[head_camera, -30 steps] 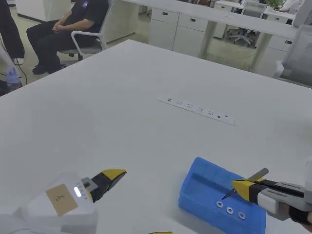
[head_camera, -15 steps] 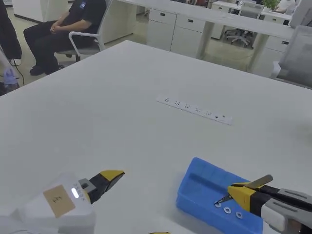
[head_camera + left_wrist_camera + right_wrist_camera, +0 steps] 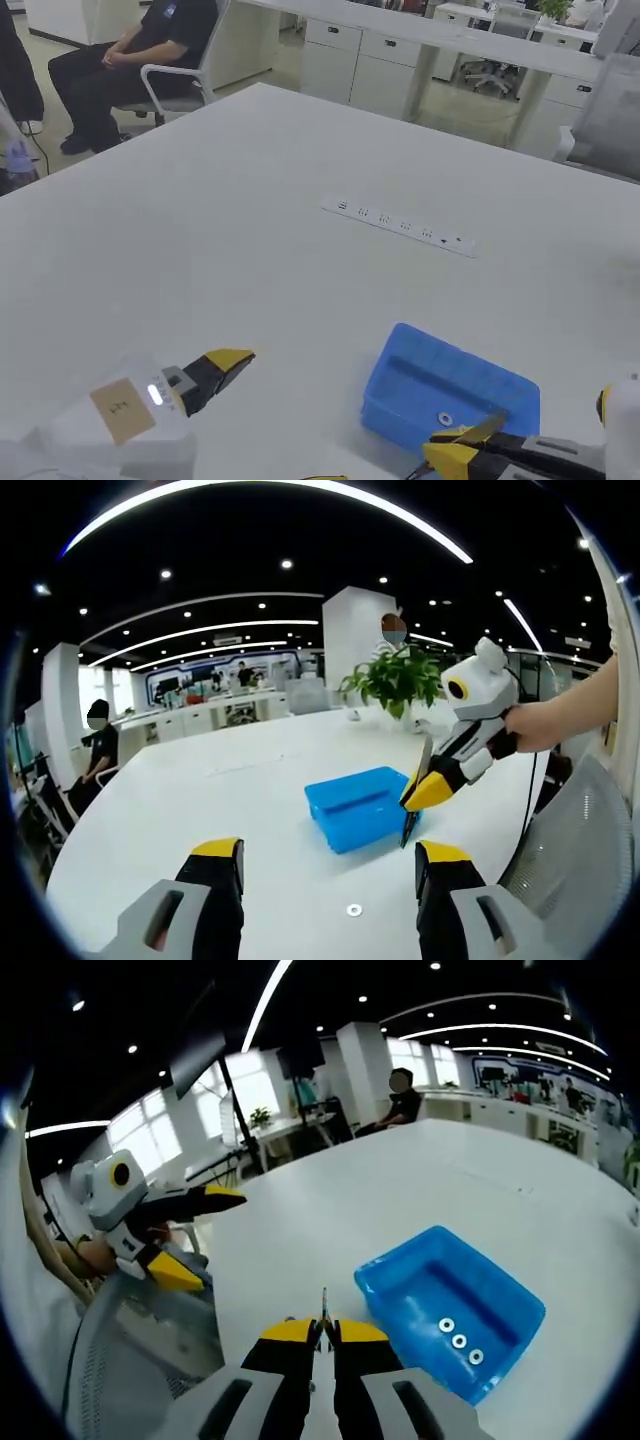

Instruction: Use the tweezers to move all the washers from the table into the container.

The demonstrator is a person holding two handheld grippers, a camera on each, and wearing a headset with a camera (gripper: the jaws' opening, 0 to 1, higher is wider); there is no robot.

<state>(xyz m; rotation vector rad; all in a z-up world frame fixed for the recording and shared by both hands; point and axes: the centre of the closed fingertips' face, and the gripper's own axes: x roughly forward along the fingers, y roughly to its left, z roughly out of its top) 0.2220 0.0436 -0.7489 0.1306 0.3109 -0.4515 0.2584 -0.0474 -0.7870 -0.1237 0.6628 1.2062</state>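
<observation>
Three washers [image 3: 460, 1340] already lie in a row on the floor of the blue container [image 3: 452, 1305], toward one of its corners, apart from each other and from the walls. At least one more washer [image 3: 354, 910] is left on the bare desk [image 3: 250, 230], on the near side of the container and well apart from it; the left gripper view shows it low down, between that gripper's two fingers but not touched by them. Whether others lie elsewhere on the desk cannot be told.

The tweezers [image 3: 323, 1305] are clenched between the fingers of the right gripper [image 3: 323, 1328], tip pointing forward and hanging above the desk just beside the container's near wall, with nothing visible in the tip. The left gripper [image 3: 328, 852] hovers above the desk with its fingers spread wide and empty.

So the job looks mostly done: three in, one seen waiting. The next step is probably to bring the tweezers to the loose washer.

Farther out, a white power strip [image 3: 400, 222] lies across the middle of the desk, and a person sits on a chair [image 3: 175, 85] beyond its far corner.
</observation>
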